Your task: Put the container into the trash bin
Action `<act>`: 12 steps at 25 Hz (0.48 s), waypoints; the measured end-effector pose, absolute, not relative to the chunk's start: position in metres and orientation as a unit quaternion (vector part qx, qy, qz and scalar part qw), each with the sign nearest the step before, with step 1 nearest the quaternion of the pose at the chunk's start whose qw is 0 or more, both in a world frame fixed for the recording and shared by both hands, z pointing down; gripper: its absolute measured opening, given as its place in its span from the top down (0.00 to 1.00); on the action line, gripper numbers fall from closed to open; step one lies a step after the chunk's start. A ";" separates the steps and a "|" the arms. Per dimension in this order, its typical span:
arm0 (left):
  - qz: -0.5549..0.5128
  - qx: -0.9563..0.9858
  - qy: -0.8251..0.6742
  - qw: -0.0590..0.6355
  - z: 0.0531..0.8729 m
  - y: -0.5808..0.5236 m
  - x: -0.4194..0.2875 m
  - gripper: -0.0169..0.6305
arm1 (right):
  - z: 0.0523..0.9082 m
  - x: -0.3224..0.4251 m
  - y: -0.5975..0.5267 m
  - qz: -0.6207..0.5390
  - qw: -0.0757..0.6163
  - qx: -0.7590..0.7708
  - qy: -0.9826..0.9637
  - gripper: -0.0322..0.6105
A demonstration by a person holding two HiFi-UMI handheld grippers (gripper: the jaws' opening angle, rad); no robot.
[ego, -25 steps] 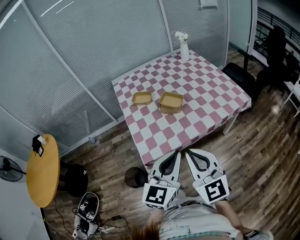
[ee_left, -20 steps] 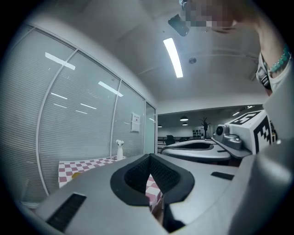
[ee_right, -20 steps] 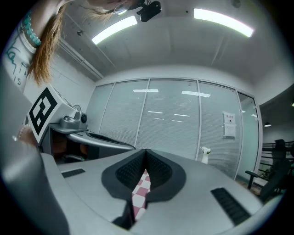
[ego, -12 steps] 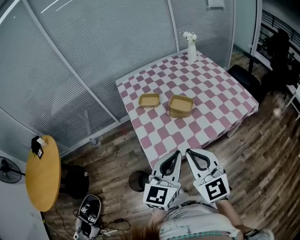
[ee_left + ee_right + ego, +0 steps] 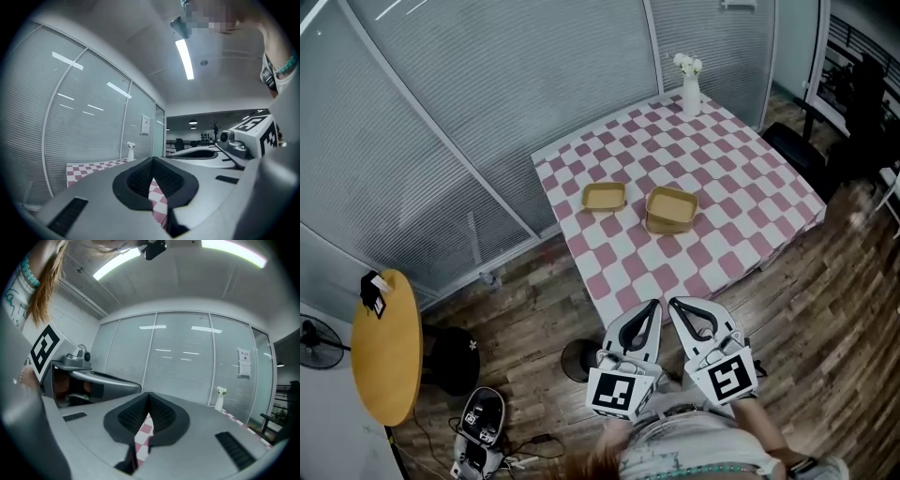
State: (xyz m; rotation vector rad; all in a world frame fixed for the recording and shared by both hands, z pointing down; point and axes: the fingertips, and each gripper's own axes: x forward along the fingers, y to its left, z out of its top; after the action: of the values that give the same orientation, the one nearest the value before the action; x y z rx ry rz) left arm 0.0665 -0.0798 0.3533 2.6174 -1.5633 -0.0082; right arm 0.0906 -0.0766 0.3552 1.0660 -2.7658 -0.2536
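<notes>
Container (image 5: 671, 208) | on table (image 5: 741, 178) | well beyond left claw (image 5: 653, 304), right claw (image 5: 673, 303)

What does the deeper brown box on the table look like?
The box is tan and looks like paper or cardboard. It is rectangular with rounded corners and a rim round the top. It has no lid on, and it looks empty inside. It stands upright on the pink-and-white checked table, near the middle. A shallower tan tray lies to its left, apart from it. Nothing but the table touches it.
</notes>
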 end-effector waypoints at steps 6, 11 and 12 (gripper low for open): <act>-0.004 0.845 -0.533 0.048 0.356 -0.121 0.059 0.96 | 0.354 0.084 -0.121 -0.081 0.077 0.337 -0.935 0.96; -0.003 0.835 -0.549 0.043 0.352 -0.174 0.060 0.96 | 0.347 0.083 -0.172 -0.095 0.066 0.312 -0.943 0.96; -0.004 0.833 -0.551 0.040 0.348 -0.185 0.062 0.96 | 0.343 0.085 -0.183 -0.097 0.060 0.309 -0.944 0.96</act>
State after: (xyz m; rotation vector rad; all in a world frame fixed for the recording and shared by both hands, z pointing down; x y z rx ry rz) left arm 0.0623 -0.1852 0.3484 2.5529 -1.6890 -0.0137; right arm 0.0848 -0.1831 0.3432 0.9365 -2.8569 -0.2931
